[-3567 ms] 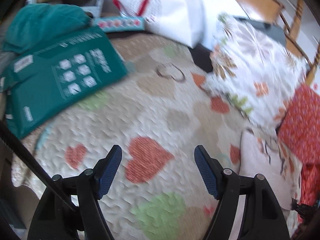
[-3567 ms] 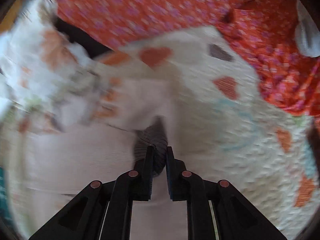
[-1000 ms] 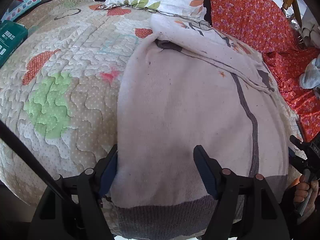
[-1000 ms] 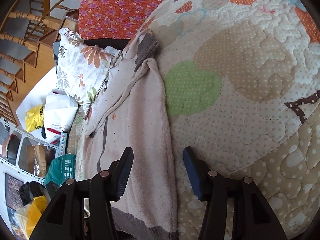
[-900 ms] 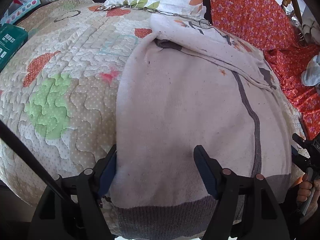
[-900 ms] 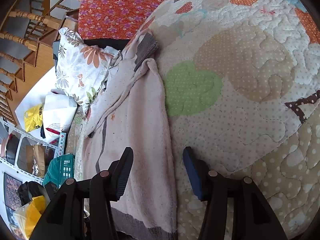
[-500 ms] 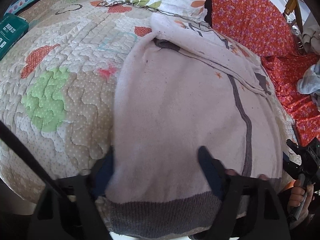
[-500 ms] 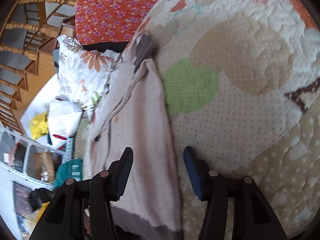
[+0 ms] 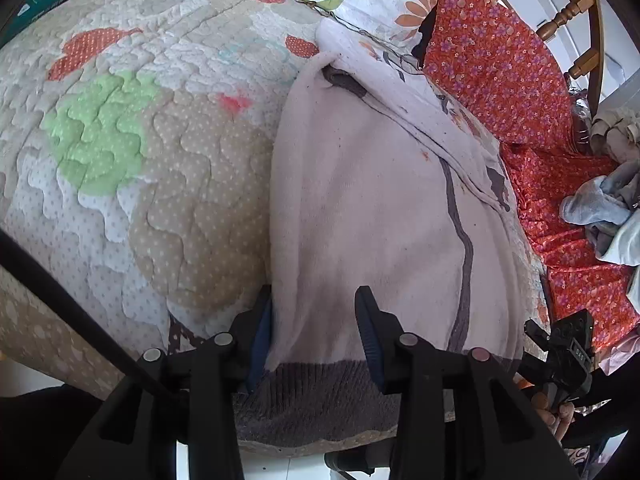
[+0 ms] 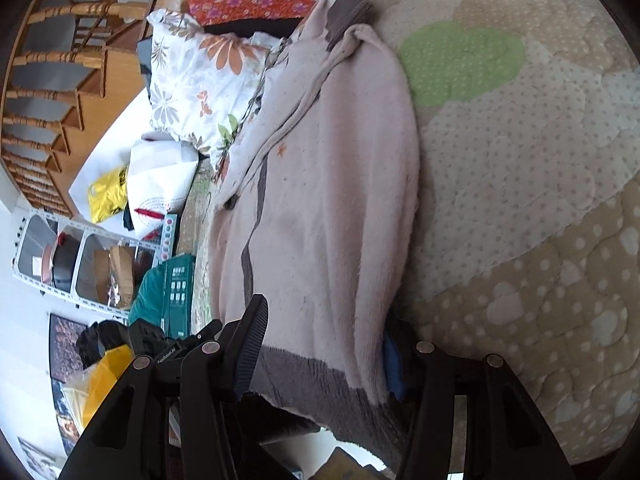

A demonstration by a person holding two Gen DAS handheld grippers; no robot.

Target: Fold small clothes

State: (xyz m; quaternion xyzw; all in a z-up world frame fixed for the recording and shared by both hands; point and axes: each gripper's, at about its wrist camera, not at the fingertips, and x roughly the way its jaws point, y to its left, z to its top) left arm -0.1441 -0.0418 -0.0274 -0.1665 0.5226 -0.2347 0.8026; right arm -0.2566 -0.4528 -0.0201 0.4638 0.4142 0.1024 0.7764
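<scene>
A pale pink sweater [image 9: 372, 184] with a grey ribbed hem [image 9: 316, 396] lies flat on the quilted bed, hem at the near edge. It also shows in the right wrist view [image 10: 332, 208]. My left gripper [image 9: 314, 328] is open, its jaws straddling the sweater's left hem corner. My right gripper [image 10: 320, 356] is open, its jaws straddling the opposite hem corner [image 10: 360, 392]. The right gripper also shows at the left wrist view's lower right [image 9: 560, 344].
The heart-patterned quilt [image 9: 120, 152] covers the bed. A floral pillow [image 10: 200, 80] and an orange flowered cloth [image 9: 500, 68] lie behind the sweater. Grey-blue clothes [image 9: 600, 208] lie at the right. A green package [image 10: 176, 288] and shelves [image 10: 80, 264] stand beyond.
Both grippers have moved in over the sweater's hem corners. The left jaws have narrowed somewhat around the fabric edge.
</scene>
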